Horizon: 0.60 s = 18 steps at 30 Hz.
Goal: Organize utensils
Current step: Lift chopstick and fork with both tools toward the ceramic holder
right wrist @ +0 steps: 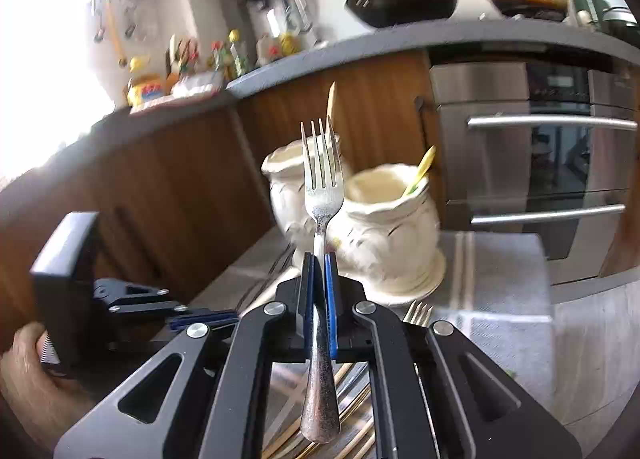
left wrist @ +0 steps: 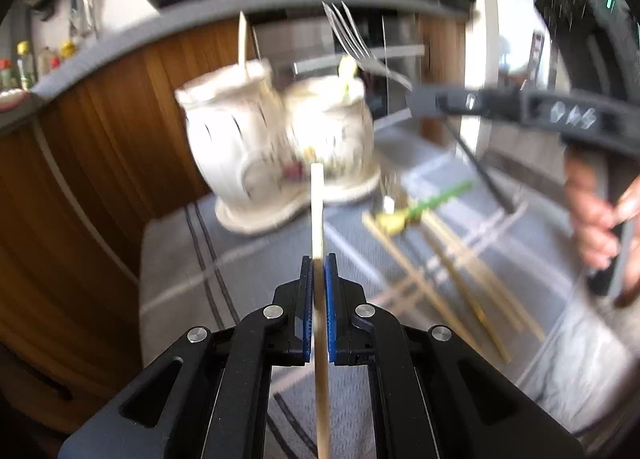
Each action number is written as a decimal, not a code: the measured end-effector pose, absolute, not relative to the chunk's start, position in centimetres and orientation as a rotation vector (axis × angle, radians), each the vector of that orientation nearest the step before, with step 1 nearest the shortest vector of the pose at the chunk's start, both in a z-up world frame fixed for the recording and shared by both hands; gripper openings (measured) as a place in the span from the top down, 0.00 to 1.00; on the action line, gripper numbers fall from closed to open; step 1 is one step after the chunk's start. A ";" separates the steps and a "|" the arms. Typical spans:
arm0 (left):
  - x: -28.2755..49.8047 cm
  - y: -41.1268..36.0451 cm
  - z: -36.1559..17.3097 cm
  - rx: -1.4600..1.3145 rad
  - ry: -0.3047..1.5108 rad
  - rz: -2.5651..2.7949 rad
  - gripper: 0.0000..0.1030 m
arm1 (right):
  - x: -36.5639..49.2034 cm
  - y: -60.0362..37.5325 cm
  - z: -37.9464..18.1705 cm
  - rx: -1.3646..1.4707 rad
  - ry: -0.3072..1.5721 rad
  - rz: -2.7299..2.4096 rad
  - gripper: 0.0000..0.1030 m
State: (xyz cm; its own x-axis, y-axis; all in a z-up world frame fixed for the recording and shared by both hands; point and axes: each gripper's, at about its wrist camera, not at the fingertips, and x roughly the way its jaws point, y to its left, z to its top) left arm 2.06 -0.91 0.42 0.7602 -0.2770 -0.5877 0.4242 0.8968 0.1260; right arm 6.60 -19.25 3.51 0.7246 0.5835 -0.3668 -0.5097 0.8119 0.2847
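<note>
Left wrist view takes in a grey striped cloth (left wrist: pixel 248 259) spread over the work surface, with wooden cabinet fronts (left wrist: pixel 100 131) curving behind it. On the cloth stands a cream ceramic double-pot utensil holder (left wrist: pixel 276 139) on its own base; a wooden chopstick (left wrist: pixel 242 39) sticks up from its left pot and a yellow-green utensil (left wrist: pixel 347 71) from its right one. Loose wooden chopsticks (left wrist: pixel 448 275) lie crossed on the cloth to the right of the holder, with a green-handled utensil (left wrist: pixel 436 203) lying across their far ends. The left gripper (left wrist: pixel 319 271) is clamped on a single wooden chopstick (left wrist: pixel 317 211), which runs straight out ahead toward the holder.

From the right wrist view, a stainless oven (right wrist: pixel 540 163) sits in the cabinetry behind the holder (right wrist: pixel 384 227). The right gripper (right wrist: pixel 320 271) is closed on the neck of a metal fork (right wrist: pixel 322 179), tines up and forward in front of the two pots, handle trailing back between the arms. Another fork's tines (right wrist: pixel 418 313) show on the cloth just beside the holder's base.
</note>
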 end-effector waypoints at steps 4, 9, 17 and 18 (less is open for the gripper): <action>1.1 0.1 2.8 0.160 0.460 -0.412 0.94 | 6.5 -19.1 4.2 0.193 0.388 0.559 0.95; 1.7 0.8 5.1 0.076 0.338 -0.421 0.94 | 7.3 -19.1 5.7 0.224 0.321 0.517 0.95; 6.0 2.3 8.7 -0.026 0.237 -0.407 0.94 | 11.1 -18.8 7.3 0.251 0.274 0.504 0.95; 6.7 2.5 9.1 -0.046 0.225 -0.412 0.94 | 11.9 -18.8 7.4 0.265 0.276 0.507 0.95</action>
State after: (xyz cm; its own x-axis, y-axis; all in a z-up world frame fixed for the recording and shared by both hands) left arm 6.72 2.53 9.14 0.8918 -0.4023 -0.2072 0.3921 0.9155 -0.0898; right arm 11.89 -18.83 7.37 0.8390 0.5088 -0.1929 -0.4381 0.8419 0.3151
